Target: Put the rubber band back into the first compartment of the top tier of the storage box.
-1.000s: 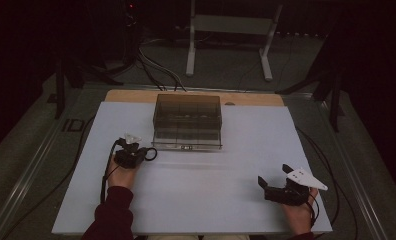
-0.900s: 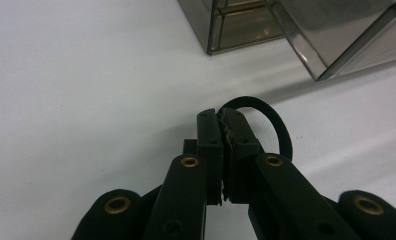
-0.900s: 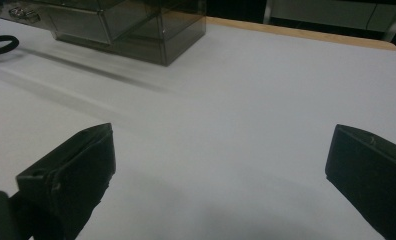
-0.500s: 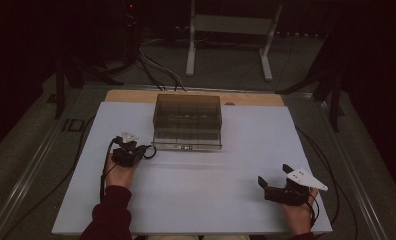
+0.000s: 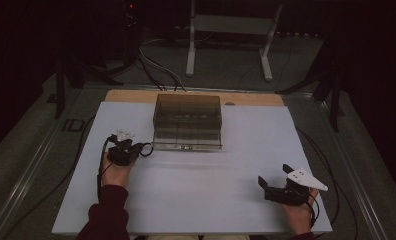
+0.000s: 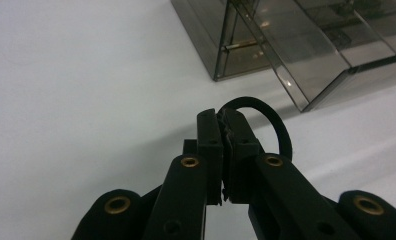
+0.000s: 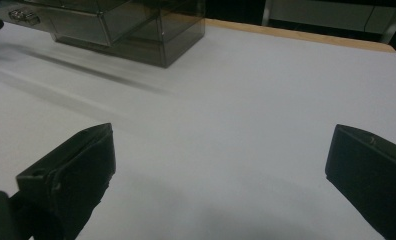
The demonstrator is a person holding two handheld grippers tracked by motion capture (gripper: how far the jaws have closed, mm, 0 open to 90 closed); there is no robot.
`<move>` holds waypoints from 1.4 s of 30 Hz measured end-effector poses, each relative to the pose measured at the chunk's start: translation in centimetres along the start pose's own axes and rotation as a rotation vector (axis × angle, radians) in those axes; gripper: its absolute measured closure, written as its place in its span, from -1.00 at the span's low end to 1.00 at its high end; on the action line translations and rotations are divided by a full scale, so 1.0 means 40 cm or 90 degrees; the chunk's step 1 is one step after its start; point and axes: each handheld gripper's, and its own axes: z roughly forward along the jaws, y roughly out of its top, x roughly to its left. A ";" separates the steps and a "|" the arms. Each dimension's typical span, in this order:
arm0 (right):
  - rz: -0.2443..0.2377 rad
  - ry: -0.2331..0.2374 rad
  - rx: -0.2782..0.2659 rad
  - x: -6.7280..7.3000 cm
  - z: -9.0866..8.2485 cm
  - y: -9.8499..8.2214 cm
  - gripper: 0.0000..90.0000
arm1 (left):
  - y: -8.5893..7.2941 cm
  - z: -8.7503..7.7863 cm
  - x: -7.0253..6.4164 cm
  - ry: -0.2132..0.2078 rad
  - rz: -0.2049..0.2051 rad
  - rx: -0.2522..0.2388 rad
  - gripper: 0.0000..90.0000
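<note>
The black ring (image 6: 266, 120), pinched in the left gripper (image 6: 223, 150) low over the white surface (image 5: 196, 195), sits just beside the smoky box's (image 5: 188, 121) front-left corner, while the right gripper (image 5: 276, 187), jaws apart, waits well away.

Your left gripper (image 6: 222, 150): black jaws, brass-ringed screw holes, black cable. Right gripper (image 5: 276, 181): black, grey three-cornered plate on top. Your sleeve (image 5: 106, 215): dark maroon.
</note>
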 end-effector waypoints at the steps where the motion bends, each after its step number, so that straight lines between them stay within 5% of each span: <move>1: 0.000 0.000 0.000 0.000 0.000 0.000 -1.00 | 0.003 -0.003 0.000 0.002 0.001 -0.003 0.97; 42: 0.001 0.001 -0.001 0.001 0.000 0.000 -1.00 | 0.083 -0.069 -0.004 0.008 0.007 -0.061 0.97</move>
